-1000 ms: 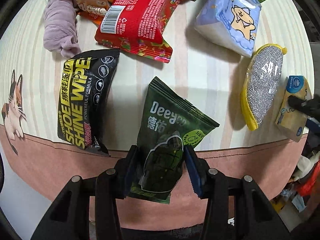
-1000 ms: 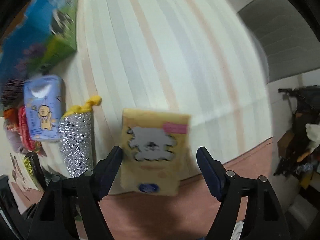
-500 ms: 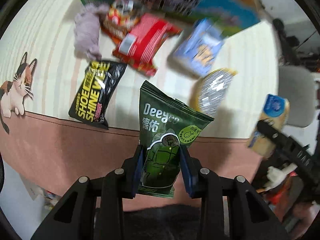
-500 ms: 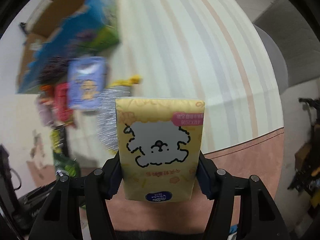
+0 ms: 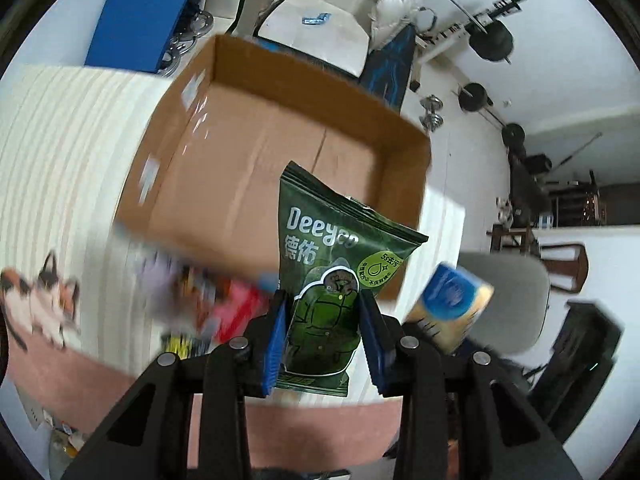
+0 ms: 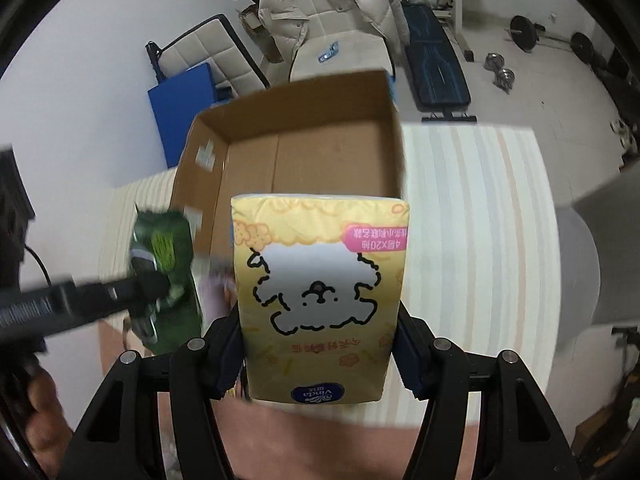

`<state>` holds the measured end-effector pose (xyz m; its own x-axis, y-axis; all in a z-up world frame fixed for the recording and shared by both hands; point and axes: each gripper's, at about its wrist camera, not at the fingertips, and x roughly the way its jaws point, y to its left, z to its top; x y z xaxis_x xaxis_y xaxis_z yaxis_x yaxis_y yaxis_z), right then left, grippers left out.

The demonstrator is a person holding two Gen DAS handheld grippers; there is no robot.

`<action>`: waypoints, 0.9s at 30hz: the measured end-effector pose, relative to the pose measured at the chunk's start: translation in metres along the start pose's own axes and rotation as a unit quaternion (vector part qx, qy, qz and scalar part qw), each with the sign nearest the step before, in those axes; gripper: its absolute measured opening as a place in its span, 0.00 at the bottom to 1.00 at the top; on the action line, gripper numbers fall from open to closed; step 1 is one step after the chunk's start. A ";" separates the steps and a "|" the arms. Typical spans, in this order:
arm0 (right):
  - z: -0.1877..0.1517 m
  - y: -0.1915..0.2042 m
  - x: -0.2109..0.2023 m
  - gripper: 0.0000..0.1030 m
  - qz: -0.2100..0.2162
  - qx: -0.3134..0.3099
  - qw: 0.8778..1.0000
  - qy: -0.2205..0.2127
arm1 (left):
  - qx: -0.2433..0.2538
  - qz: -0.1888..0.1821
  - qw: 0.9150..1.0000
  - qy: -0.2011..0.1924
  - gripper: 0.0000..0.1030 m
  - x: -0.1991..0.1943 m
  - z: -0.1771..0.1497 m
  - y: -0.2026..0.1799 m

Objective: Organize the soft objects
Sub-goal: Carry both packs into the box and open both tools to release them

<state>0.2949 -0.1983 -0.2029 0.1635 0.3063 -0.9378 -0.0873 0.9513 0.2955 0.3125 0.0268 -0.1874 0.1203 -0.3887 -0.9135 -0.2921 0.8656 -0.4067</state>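
Two grippers: both carry a soft pack, both held up in front of an open cardboard box.
Left gripper: its blue-padded fingers are clamped on the lower part of a green wipes pouch; the pouch stands upright between them, its top corner leaning toward 1 o'clock.
Right gripper: its fingers are pressed against both sides of a yellow tissue pack, which stands upright with its print upside down and the blue logo at the near end.
Cardboard box: flaps open, brown floor bare where it shows; in the left wrist view it lies at 11 to 12 o'clock beyond the pouch, in the right wrist view at 12 o'clock directly behind the tissue pack.
Cross views: the tissue pack shows blurred at 3 o'clock of the pouch in the left wrist view; the pouch and the left gripper show blurred at 9 o'clock of the tissue pack in the right wrist view.
Counter: covered with a cream striped cloth with a pink border and a cat print at 9 o'clock in the left wrist view.
Remaining packs: a blurred cluster of red, purple and yellow items on the counter near the box's near wall, too smeared to name singly.
Background: a white puffer jacket on a chair and a weight bench beyond the box.
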 end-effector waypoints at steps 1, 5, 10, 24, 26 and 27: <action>0.017 -0.001 0.012 0.63 -0.003 0.001 1.000 0.006 | -0.004 -0.004 1.000 0.006 0.31 0.014 0.019 0.003; 0.068 0.001 0.066 0.63 -0.018 0.006 0.999 0.034 | -0.026 -0.012 0.999 0.033 0.31 0.054 0.088 0.013; 0.112 -0.005 0.132 0.63 -0.044 0.005 0.997 0.057 | -0.041 -0.022 0.995 0.088 0.31 0.113 0.136 0.023; 0.134 -0.016 0.194 0.64 -0.116 -0.027 0.988 0.095 | -0.011 0.001 0.988 0.153 0.32 0.189 0.168 0.012; 0.134 -0.014 0.196 0.66 -0.113 -0.022 0.989 0.096 | -0.009 0.009 0.988 0.153 0.38 0.184 0.165 0.009; 0.134 -0.012 0.194 0.68 -0.111 -0.021 0.989 0.093 | -0.002 0.019 0.988 0.151 0.44 0.181 0.164 0.006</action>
<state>0.4590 -0.1464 -0.3638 -0.0001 0.0743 -0.9972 -0.1114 0.9910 0.0739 0.4884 0.0139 -0.3565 -0.1795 -0.4327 -0.8835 -0.2946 0.8805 -0.3714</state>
